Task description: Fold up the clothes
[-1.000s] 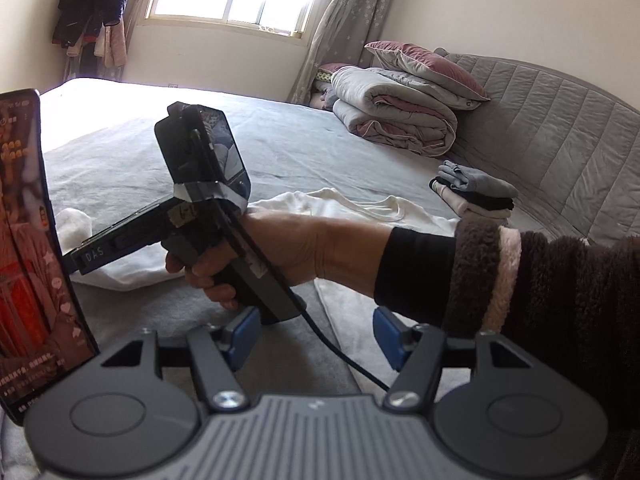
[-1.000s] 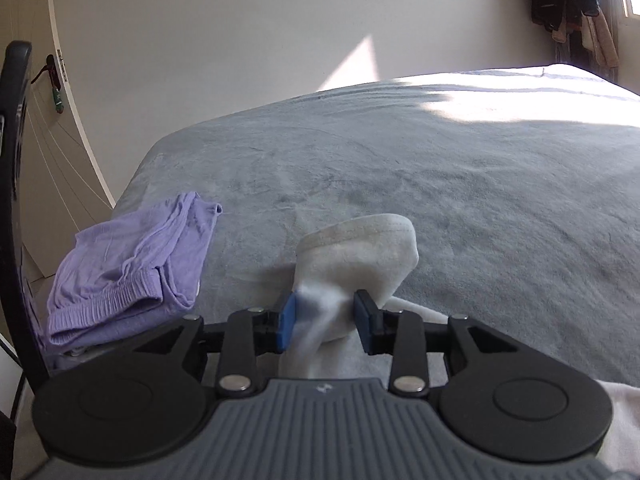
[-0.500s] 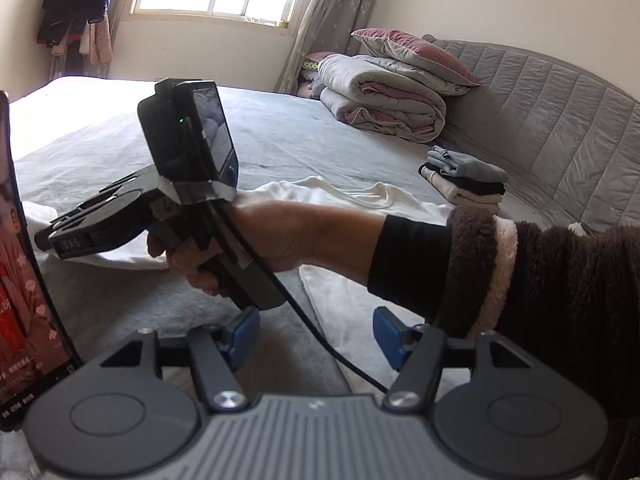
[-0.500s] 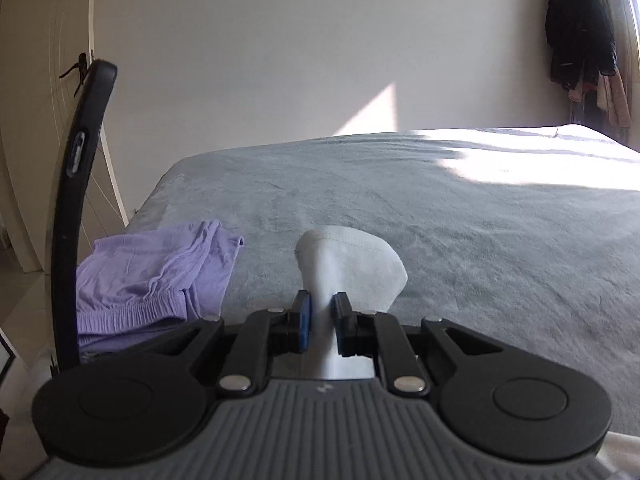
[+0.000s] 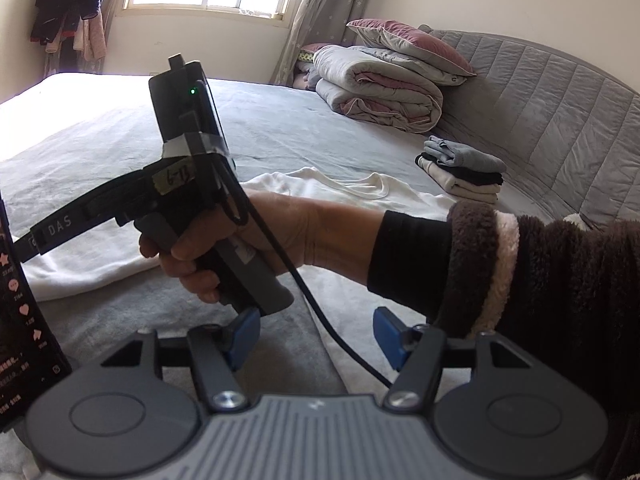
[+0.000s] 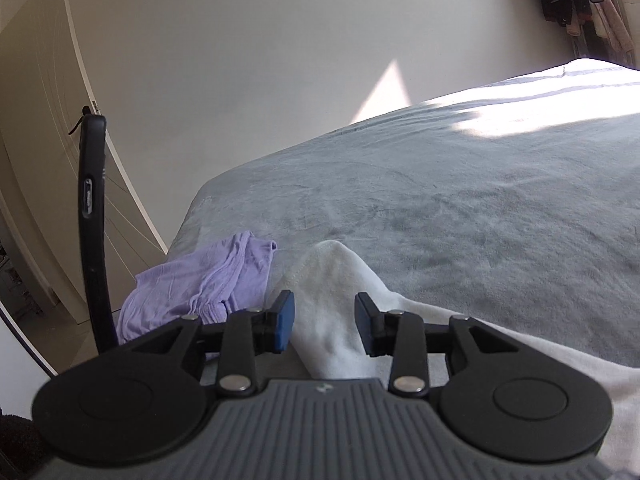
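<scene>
A white long-sleeved top lies spread on the grey bed. In the right wrist view its sleeve end lies between the fingers of my right gripper, which is open around it without pinching. My left gripper is open and empty, held above the bed behind the right hand. The right hand and its gripper body fill the middle of the left wrist view; that gripper's fingers are out of frame there.
A crumpled lilac garment lies at the bed's edge left of the sleeve. A stack of folded clothes sits by the grey quilted headboard. Rolled duvets and a pillow lie at the far end. A phone is mounted at my left.
My right gripper was shut on the white sleeve half a second ago and has now opened, with the sleeve lying loose between its fingers. The left gripper stayed open.
</scene>
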Available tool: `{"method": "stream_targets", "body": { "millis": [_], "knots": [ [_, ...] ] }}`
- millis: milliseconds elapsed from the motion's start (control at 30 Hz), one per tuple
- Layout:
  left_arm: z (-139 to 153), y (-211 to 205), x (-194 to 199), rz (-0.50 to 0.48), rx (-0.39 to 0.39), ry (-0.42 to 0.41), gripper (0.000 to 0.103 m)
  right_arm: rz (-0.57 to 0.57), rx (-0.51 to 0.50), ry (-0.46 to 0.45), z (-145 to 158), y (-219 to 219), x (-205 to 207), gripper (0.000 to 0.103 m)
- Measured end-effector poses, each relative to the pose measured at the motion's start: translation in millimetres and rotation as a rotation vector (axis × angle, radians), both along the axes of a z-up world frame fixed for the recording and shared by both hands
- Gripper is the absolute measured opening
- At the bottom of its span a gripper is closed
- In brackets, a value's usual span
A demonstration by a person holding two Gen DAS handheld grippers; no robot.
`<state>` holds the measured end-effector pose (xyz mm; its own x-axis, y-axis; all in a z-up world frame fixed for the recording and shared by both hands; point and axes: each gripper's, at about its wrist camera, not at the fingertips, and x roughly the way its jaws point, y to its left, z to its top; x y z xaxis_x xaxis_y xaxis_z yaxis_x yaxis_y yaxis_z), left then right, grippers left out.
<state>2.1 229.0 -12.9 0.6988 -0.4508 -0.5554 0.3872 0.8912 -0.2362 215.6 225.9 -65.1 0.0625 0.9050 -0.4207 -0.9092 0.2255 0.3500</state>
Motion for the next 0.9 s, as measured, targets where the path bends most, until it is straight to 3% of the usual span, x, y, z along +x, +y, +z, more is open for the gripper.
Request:
{"method": "stream_targets", "body": {
  "millis": [100, 300, 533, 733, 900],
  "knots": [
    [0.9, 0.1, -0.4, 0.005, 0.007, -0.002, 0.063, 0.007, -0.055, 0.000, -10.9, 16.6, -1.3, 0.022],
    [1.2, -2.5, 2.8, 0.031, 0.017, 0.003, 0.063, 0.027, -0.084, 0.028, -11.8, 28.0, -1.3, 0.025],
    [-0.6, -14.5, 8.0, 0.062, 0.036, 0.013, 0.065, -0.083, -0.115, -0.023, 18.2, -31.1, -2.8, 0.027],
    [-0.2, -31.8, 14.6, 0.006, 0.015, 0.022, 0.071, -0.220, -0.167, -0.082, 39.0, -90.3, -11.2, 0.048],
    [6.0, -53.6, 16.9, -0.135, -0.031, 0.006, 0.073, -0.364, -0.231, -0.123, 50.7, -144.1, -16.7, 0.055]
  ]
}}
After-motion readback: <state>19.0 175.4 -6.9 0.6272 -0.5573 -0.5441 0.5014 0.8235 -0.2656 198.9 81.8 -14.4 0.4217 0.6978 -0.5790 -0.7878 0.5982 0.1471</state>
